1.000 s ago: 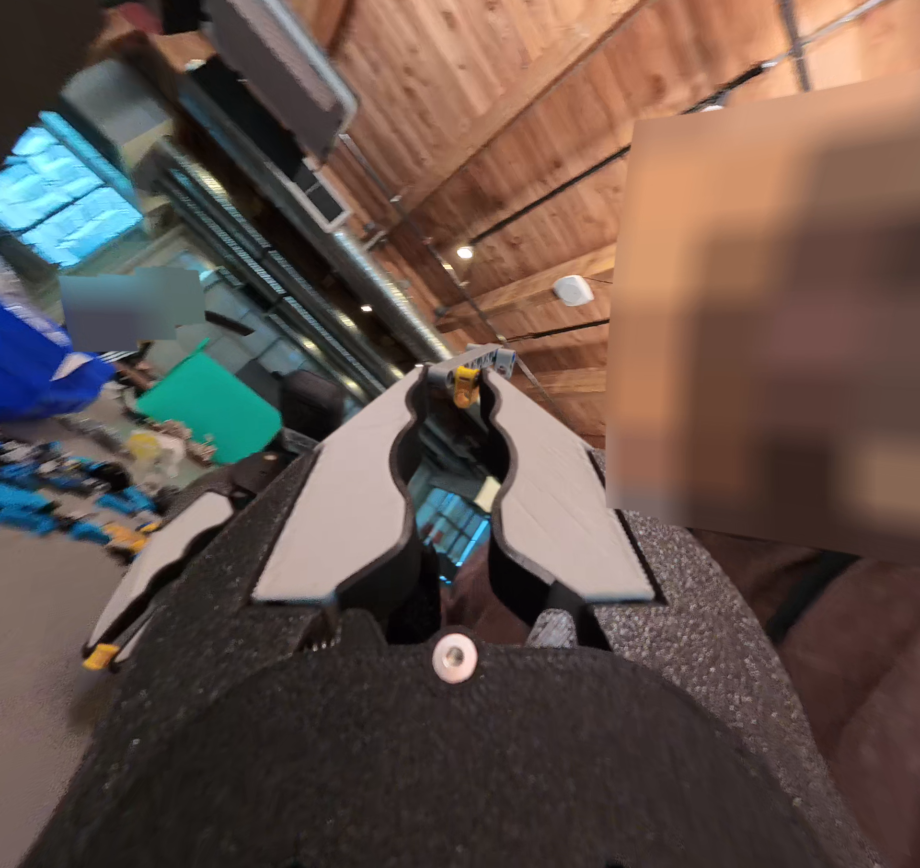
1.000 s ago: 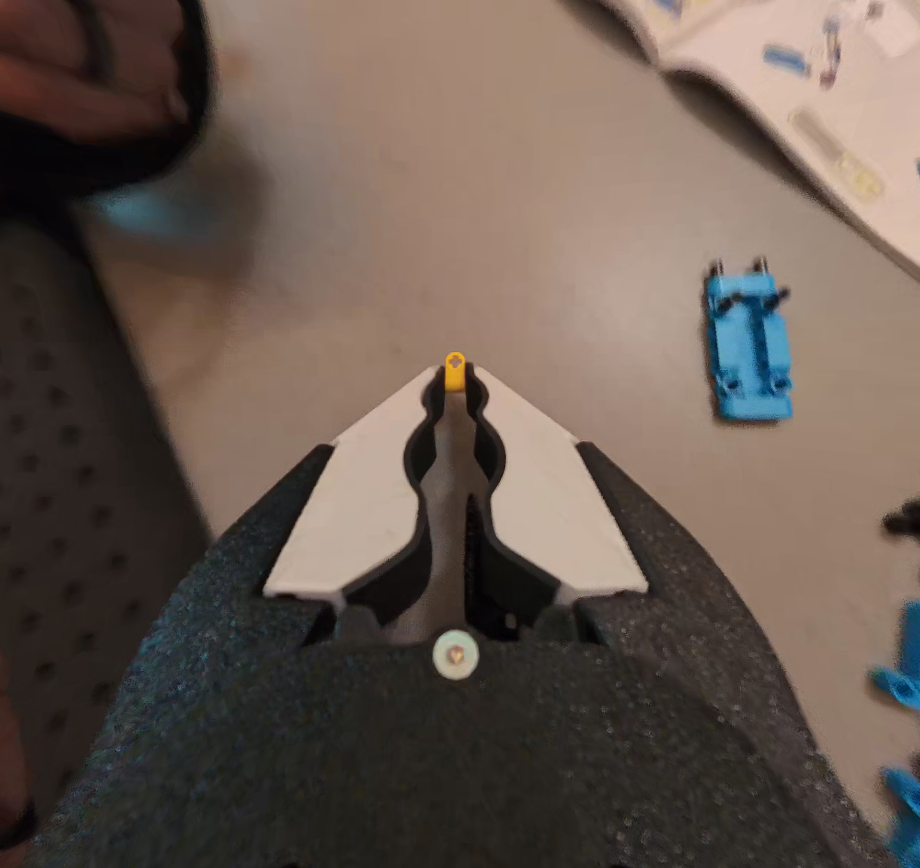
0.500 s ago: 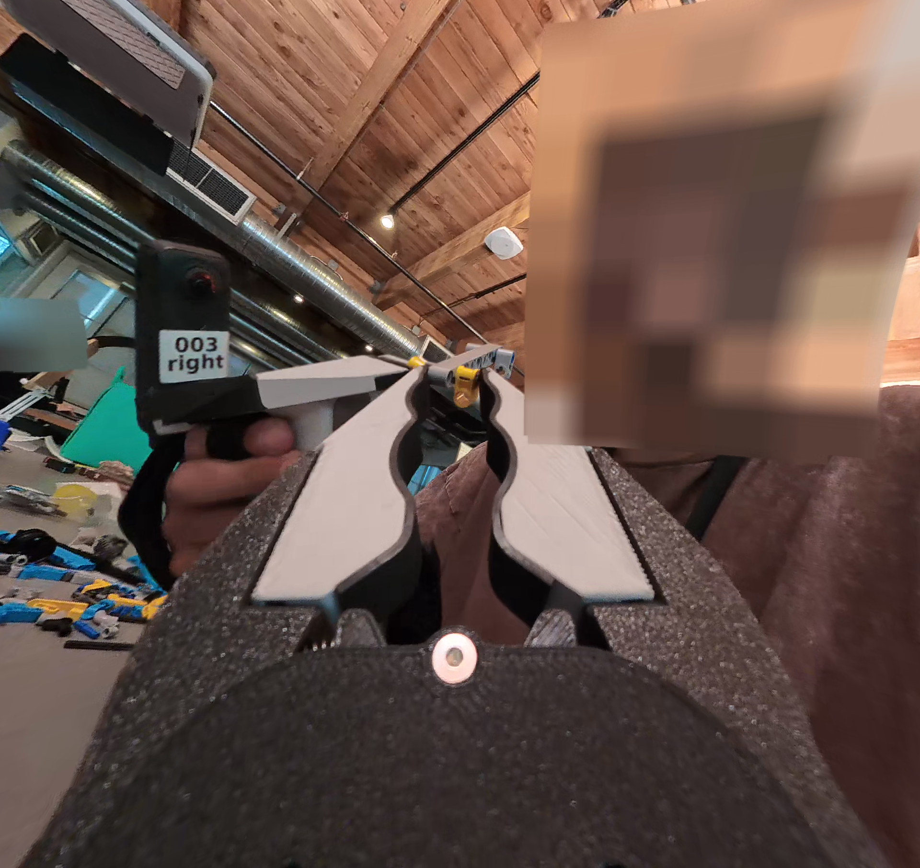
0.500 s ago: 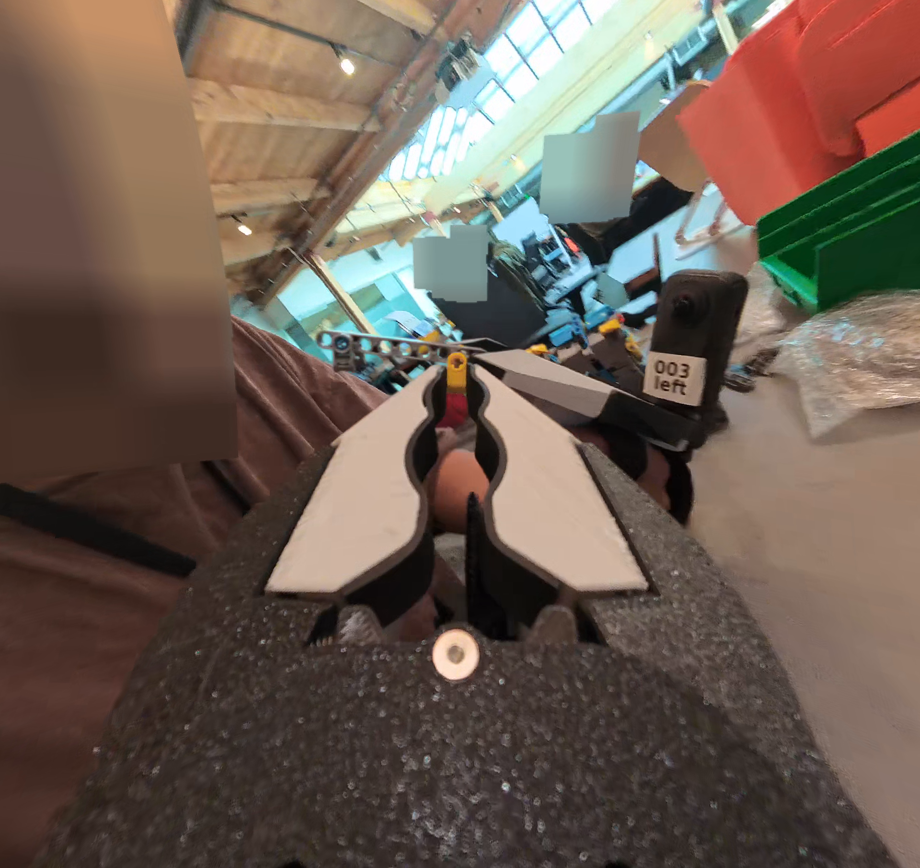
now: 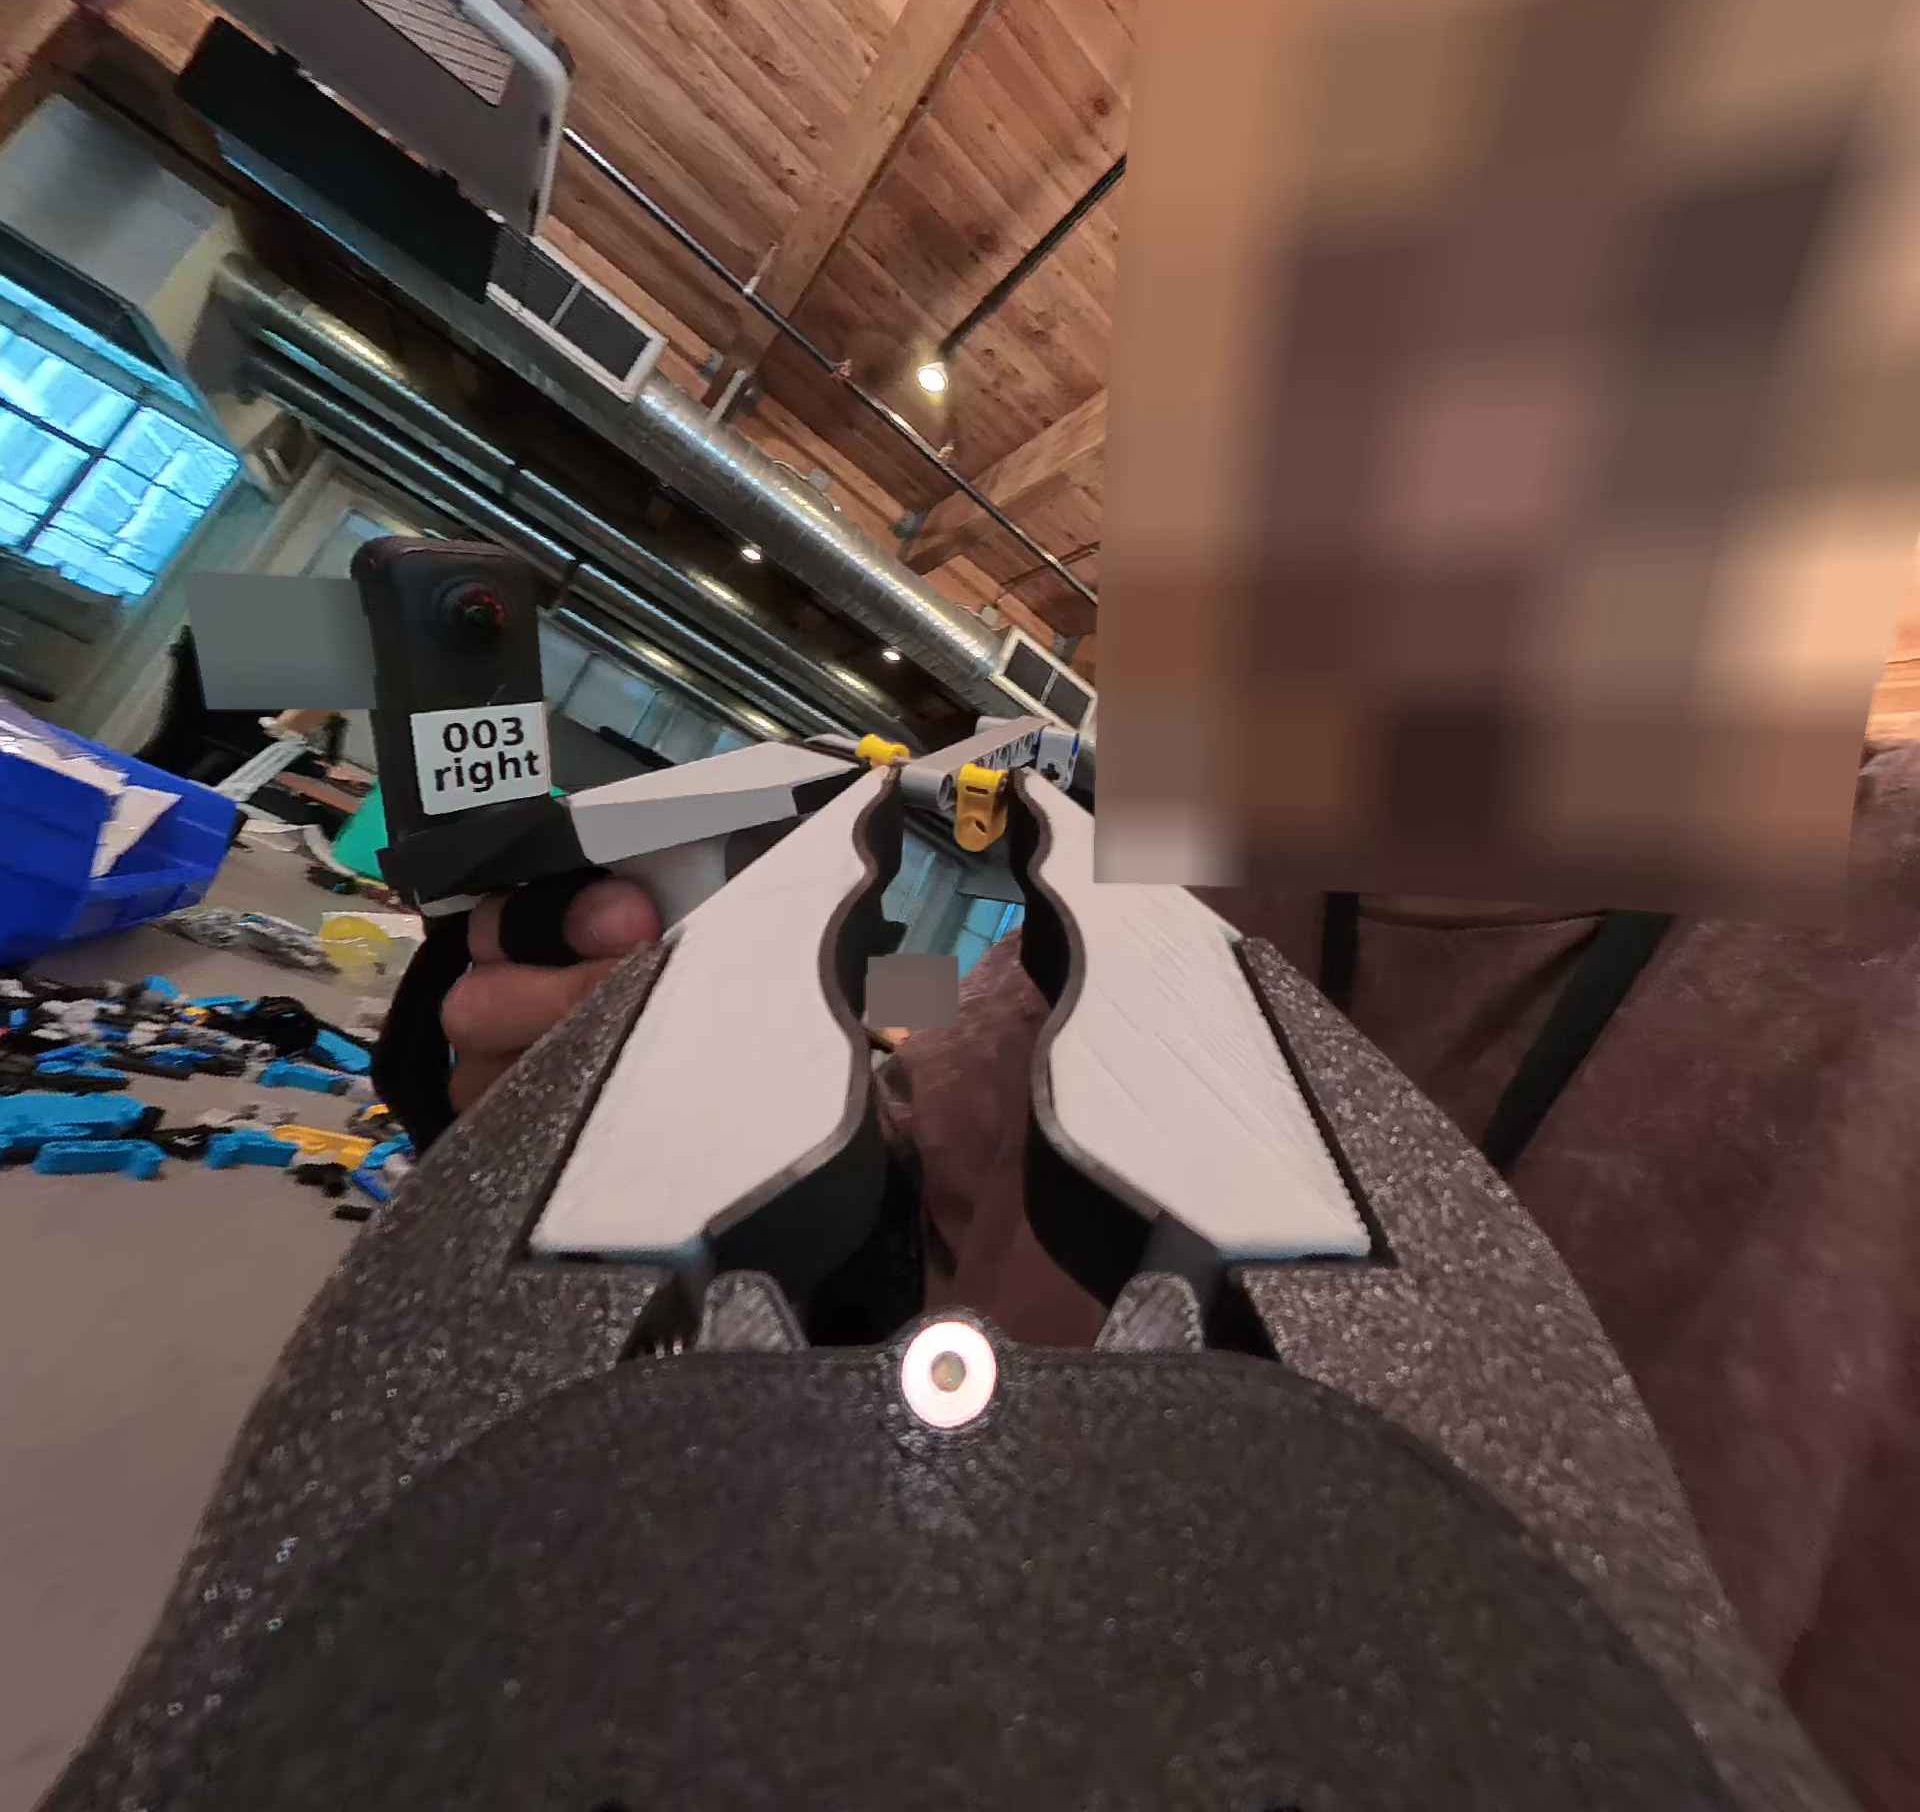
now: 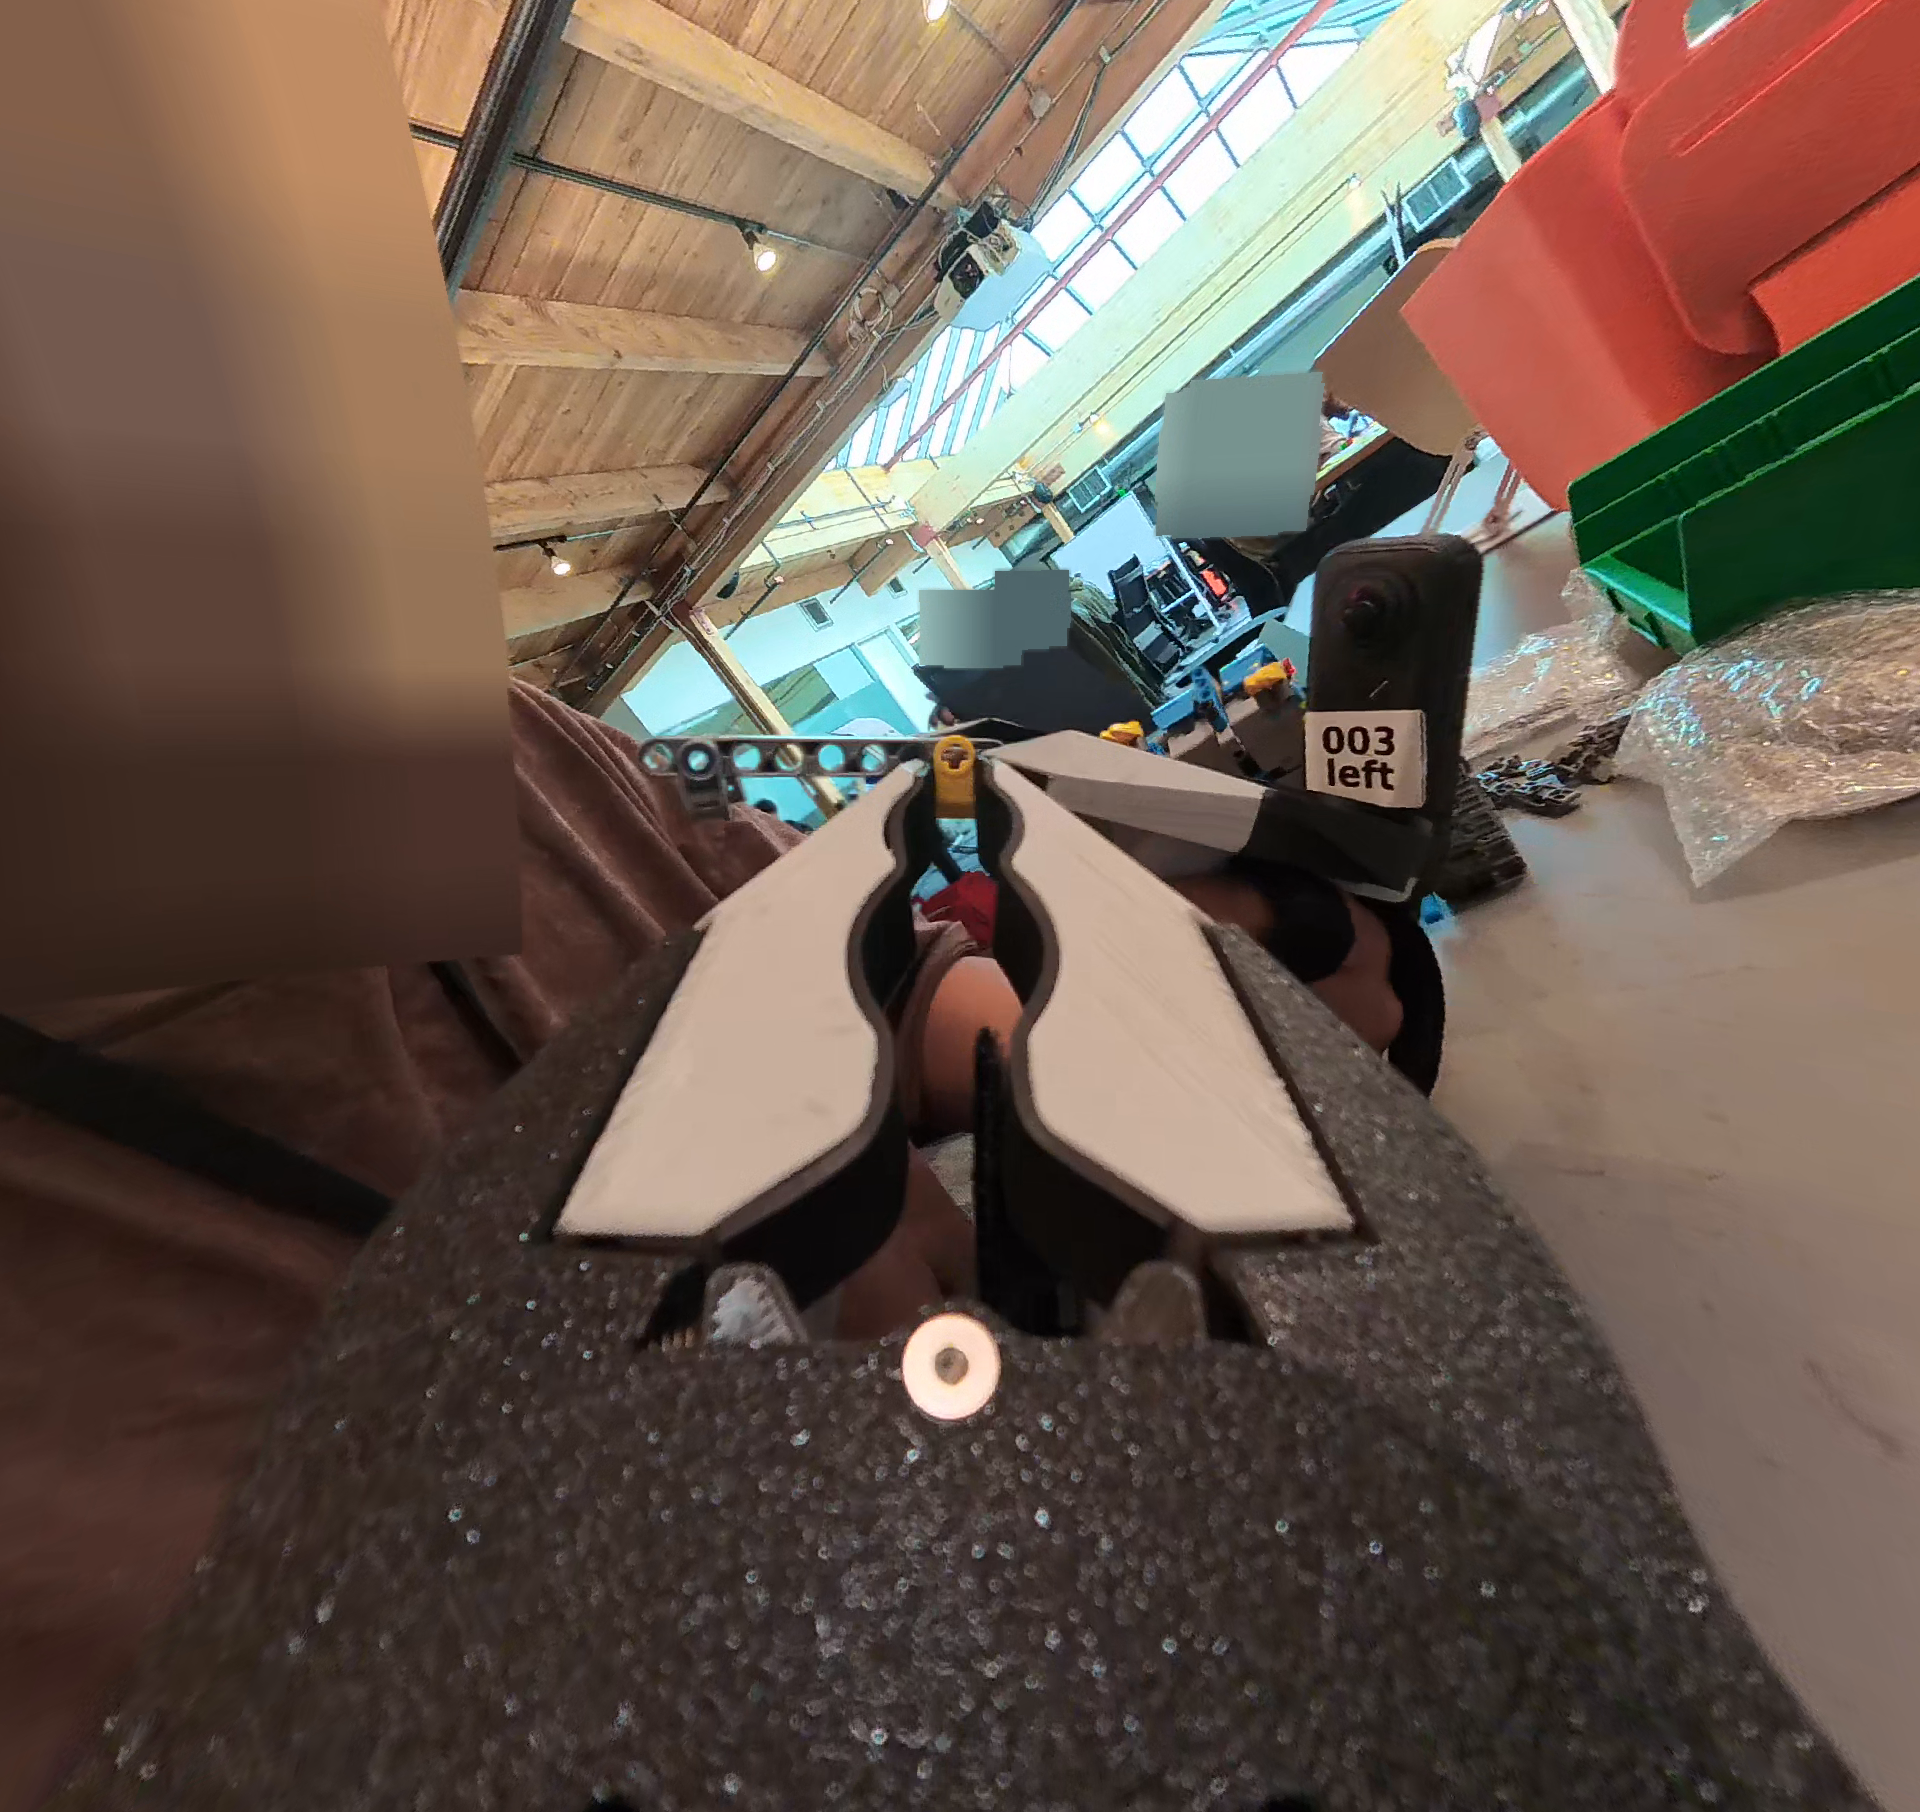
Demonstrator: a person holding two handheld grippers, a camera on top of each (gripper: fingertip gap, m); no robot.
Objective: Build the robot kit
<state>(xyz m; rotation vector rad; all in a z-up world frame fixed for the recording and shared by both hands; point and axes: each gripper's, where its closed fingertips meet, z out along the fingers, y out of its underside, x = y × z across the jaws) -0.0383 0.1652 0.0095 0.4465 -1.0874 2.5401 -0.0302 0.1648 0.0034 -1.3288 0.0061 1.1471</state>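
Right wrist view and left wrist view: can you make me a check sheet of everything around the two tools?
Surface: grey table, bare near the tools.
Job's things: grey holed beam with a yellow connector hanging from it; a small yellow piece.
Clutter: loose blue, black and yellow building parts, blue bin, green bin, bubble wrap.
Grippers: left tool shut on the grey holed beam; right tool shut on the small yellow piece; both held up off the table, tips close together.
Cables: nothing seen.
Surroundings: wooden ceiling, silver duct, a person in a brown top.
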